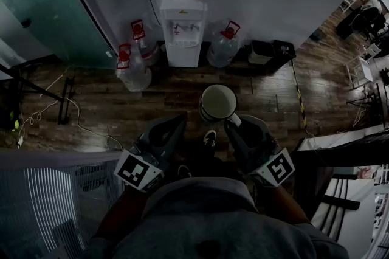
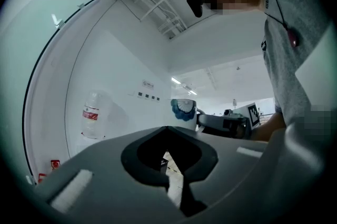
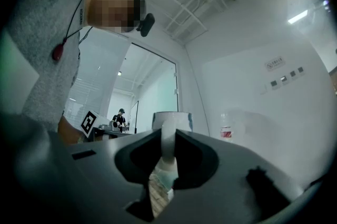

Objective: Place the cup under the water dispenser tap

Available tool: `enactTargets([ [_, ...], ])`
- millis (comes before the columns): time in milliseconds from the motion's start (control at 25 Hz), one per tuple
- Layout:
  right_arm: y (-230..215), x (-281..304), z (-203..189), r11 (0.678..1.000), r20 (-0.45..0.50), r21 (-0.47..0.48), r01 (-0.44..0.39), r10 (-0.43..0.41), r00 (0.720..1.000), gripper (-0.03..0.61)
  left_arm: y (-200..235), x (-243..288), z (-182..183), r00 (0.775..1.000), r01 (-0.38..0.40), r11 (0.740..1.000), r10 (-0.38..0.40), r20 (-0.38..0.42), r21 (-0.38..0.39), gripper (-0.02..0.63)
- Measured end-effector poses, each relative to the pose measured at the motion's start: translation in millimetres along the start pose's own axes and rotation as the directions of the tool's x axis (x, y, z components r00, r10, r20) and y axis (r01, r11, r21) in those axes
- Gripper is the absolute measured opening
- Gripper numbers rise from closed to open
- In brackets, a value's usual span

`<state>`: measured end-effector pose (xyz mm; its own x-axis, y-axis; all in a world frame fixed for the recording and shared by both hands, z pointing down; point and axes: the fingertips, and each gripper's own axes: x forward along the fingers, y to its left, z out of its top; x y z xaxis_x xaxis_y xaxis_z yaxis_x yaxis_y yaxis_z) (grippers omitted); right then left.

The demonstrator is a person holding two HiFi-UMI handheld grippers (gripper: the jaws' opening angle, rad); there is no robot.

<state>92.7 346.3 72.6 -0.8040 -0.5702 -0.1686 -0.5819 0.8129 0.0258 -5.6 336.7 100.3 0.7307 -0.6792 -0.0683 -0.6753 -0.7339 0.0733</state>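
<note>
Clearly empty cup (image 1: 219, 103), handle (image 3: 167, 153) in right gripper (image 3: 167, 133)

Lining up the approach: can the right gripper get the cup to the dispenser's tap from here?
Probably yes. The right gripper holds the cup by its handle, and the floor ahead of the water dispenser looks bare; the spare bottles stand beside it.

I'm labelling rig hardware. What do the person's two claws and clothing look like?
Both the left claw and right claw are smooth grey, with broad tapering jaws. Each carries a white cube with black square markers. The person wears a grey top.
</note>
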Motion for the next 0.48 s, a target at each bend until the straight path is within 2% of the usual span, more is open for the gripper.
enactTargets([
  [480,-129,56,-17,0.998,0.006,0.003,-0.069,0.069,0.998,0.061,84,110,-1,0.998,-0.057,0.998,0.057,0.0,0.009,0.008],
])
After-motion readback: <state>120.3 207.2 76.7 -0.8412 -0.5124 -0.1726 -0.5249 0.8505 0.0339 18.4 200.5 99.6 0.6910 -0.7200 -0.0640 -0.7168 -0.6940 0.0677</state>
